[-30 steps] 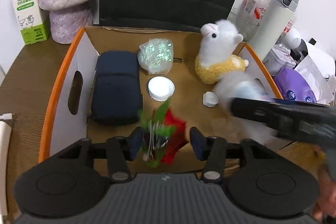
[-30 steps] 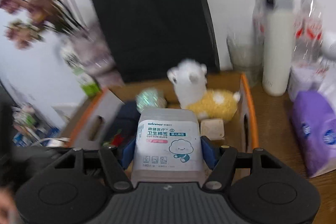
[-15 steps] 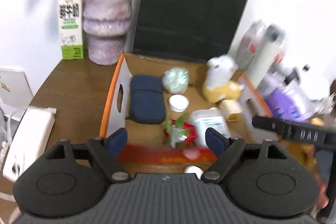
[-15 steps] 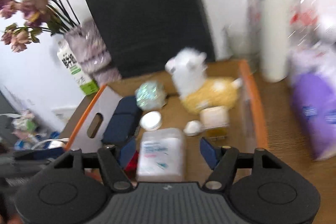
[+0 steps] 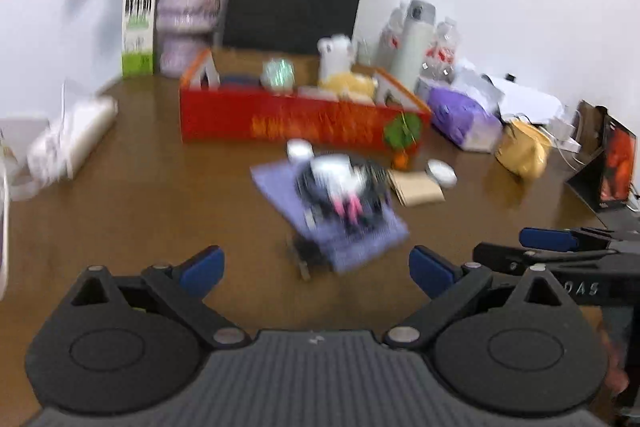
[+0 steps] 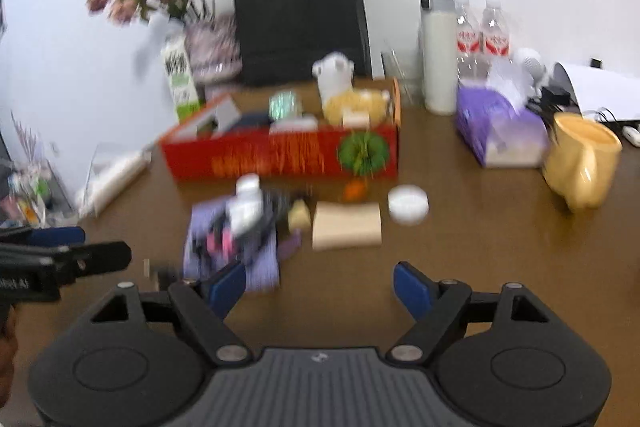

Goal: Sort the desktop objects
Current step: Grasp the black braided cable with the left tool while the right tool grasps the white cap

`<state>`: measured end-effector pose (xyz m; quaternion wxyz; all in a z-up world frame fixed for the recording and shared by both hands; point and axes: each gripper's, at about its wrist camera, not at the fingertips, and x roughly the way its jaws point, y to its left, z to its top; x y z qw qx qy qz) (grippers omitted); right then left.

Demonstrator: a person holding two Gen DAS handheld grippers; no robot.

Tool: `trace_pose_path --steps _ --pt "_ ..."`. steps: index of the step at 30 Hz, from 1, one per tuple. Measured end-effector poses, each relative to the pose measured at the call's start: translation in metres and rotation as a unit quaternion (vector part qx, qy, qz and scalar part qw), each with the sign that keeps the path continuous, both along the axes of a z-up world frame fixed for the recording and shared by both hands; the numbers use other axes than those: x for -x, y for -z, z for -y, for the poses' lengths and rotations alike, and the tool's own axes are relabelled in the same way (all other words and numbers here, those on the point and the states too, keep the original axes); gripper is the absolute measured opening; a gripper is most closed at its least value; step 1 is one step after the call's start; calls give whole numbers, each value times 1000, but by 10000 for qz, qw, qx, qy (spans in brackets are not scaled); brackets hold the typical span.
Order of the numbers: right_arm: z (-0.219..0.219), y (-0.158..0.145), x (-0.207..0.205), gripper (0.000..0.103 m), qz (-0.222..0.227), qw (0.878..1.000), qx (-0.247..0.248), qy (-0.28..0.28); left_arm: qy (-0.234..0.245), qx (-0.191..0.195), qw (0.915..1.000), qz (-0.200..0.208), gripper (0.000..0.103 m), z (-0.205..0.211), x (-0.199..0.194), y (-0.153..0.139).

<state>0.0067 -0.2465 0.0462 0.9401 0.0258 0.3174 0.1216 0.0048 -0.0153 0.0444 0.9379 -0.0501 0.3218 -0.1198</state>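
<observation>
Both tongs stand empty over the surface (image 6: 480, 247): the left tongs (image 5: 316, 263) spread very wide, the right tongs (image 6: 316, 285) somewhat less, and both have just been opening with nothing between the pads. Unsorted items sit ahead of them: a purple cloth (image 5: 332, 211) with a dark-and-white bundle (image 5: 340, 187) on it at 12 o'clock from the left tongs, a tan pad (image 6: 346, 227) at 12 o'clock from the right tongs, and a white round lid (image 6: 408, 205) at about 1 o'clock. Risk, as I judge it: the bundle lies loose on the cloth, so a pinch on the cloth alone could tip it off; the two tongs work close together and could collide over that pile. Motion blur hides fine detail (contents read coarsely). The red box (image 6: 280, 155) at the far side holds a white-and-yellow plush (image 6: 340, 87), a shiny wrapped ball (image 6: 282, 105), a dark case (image 6: 250, 121) and a pale container (image 6: 294, 125). The yellow mug (image 6: 580, 163) at 2 o'clock looks empty.
</observation>
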Motion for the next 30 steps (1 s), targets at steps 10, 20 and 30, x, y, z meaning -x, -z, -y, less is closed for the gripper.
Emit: trace_pose_path --steps 10,20,30 --pt "-13 30 51 89 18 9995 234 -197 -329 -456 9984 41 103 3 45 37" --pt "-11 28 46 89 4 9995 229 -218 -79 -476 9987 142 102 10 33 29" --pt "13 -2 -30 76 206 9991 -29 363 1025 -428 9936 222 71 52 -79 3"
